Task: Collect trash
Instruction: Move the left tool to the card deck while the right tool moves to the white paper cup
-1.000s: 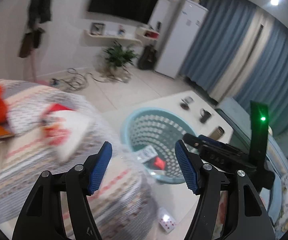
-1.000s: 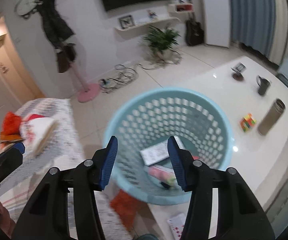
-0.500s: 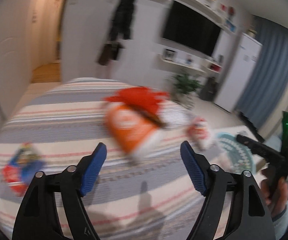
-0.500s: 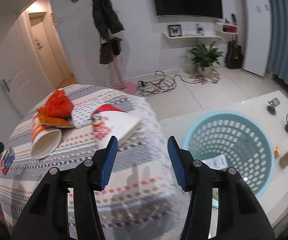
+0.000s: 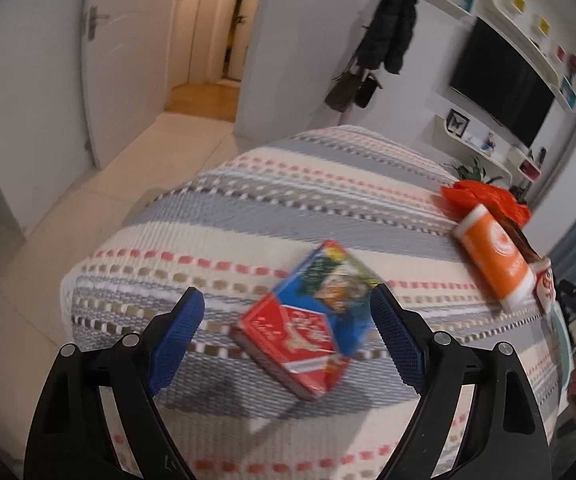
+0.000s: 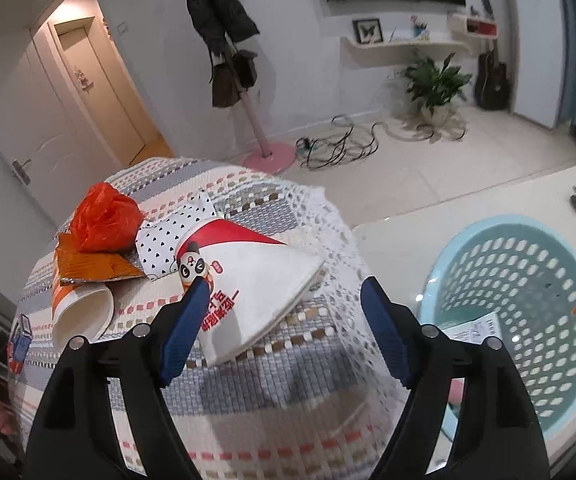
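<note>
A red and blue flat box (image 5: 307, 320) lies on the striped tablecloth (image 5: 288, 208), between the open jaws of my left gripper (image 5: 288, 340), which hovers over it. My right gripper (image 6: 284, 328) is open and empty, just above a white and red paper bag (image 6: 256, 284) with a panda print. Beside the bag lie an orange paper cup (image 6: 80, 312) on its side, a crumpled orange plastic bag (image 6: 104, 220), an orange wrapper (image 6: 88, 264) and a dotted white wrapper (image 6: 168, 240). The cup (image 5: 491, 256) also shows in the left wrist view.
A light blue perforated basket (image 6: 527, 304) with papers inside stands on a white table to the right of the cloth-covered table. A coat rack with a pink base (image 6: 268, 156), floor cables (image 6: 339, 144) and a potted plant (image 6: 435, 84) stand behind.
Both grippers swung left, away from the basket, to the cloth-covered table. The left one now frames the red and blue box; the right one came down close to the panda bag.
</note>
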Motion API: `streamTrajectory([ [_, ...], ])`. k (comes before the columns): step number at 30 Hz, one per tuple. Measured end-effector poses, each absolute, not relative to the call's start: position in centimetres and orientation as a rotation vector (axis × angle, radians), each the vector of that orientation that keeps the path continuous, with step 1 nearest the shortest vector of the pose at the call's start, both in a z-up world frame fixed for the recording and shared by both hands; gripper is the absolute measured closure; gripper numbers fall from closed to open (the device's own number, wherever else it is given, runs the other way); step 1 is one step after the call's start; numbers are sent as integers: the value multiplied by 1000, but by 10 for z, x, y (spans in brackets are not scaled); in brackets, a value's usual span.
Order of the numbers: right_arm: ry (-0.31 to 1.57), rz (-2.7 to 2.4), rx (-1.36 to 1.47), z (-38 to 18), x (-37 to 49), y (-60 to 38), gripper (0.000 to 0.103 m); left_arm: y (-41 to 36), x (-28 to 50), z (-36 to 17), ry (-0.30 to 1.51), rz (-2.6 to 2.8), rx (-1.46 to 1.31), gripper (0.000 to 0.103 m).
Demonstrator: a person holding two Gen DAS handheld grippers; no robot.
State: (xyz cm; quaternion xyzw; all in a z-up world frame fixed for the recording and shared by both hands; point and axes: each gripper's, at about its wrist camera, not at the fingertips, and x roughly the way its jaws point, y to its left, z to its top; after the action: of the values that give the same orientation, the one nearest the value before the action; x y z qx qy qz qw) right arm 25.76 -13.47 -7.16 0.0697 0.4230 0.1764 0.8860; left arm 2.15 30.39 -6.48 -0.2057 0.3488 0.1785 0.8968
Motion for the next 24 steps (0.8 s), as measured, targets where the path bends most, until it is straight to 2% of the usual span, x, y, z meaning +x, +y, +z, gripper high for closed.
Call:
streamTrajectory([
  [2,900,389,152,-77,266,-131,29,310,26,-72,749,347,-458,20],
  [4,918,412,157,-81,273,-127,24,306,29,-71,750,348,-427,19],
  [12,916,486,133,-80,275,-109,24,266,39,-72,794,217,-363,20],
  [17,882,541,92,-70,262,-95,30,244,35,-75,802,143,-360,20],
  [24,844,615,22,-57,239,-68,49,223,50,-76,805,144,-317,21],
])
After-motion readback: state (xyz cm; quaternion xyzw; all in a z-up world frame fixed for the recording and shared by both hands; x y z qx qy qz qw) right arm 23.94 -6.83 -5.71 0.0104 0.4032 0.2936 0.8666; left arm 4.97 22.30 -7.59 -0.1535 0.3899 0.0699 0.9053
